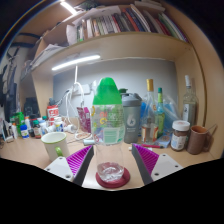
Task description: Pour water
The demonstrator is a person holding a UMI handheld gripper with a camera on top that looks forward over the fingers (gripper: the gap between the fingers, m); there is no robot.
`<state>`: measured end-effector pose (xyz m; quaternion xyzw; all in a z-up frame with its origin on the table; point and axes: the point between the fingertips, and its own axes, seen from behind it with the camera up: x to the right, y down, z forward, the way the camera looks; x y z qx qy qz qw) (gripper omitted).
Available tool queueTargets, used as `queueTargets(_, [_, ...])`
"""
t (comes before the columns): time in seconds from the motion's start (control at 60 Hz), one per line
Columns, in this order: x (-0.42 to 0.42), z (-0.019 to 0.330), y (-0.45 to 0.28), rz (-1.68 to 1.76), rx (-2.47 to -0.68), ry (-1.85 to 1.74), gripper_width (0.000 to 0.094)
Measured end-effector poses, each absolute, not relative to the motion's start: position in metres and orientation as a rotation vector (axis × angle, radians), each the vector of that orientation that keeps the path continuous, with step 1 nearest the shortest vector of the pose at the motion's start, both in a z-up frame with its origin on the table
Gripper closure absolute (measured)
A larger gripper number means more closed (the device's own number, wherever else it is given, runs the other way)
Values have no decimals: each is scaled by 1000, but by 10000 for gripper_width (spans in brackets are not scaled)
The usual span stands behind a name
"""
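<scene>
Clear bottle (pixel 110 135) with green cap (pixel 107 92), red coaster (pixel 112 177), magenta-padded tongs (pixel 112 162).

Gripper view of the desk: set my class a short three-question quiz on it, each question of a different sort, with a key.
1. True or false: the bottle between the gripper fingers has a green cap.
2. What lies directly ahead of the bottle? A) a shelf of books B) a grey jug C) a sink
3. Fill in: the brown mug stands beside a jar on the ____.

Key: 1 true; 2 B; 3 desk.
</scene>
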<state>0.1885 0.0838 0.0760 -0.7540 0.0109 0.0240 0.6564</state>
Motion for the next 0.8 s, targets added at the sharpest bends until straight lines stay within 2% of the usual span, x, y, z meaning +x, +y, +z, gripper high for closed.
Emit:
queueTargets(0.2, [177,89,20,87,-1706,-22,105])
queueTargets(0.333, [164,115,-56,121,-1690,-18,105])
queueTargets(0.467, [153,126,-127,132,-1667,-56,104])
queueTargets(0.8, [132,121,-255,98,-1643,-102,106])
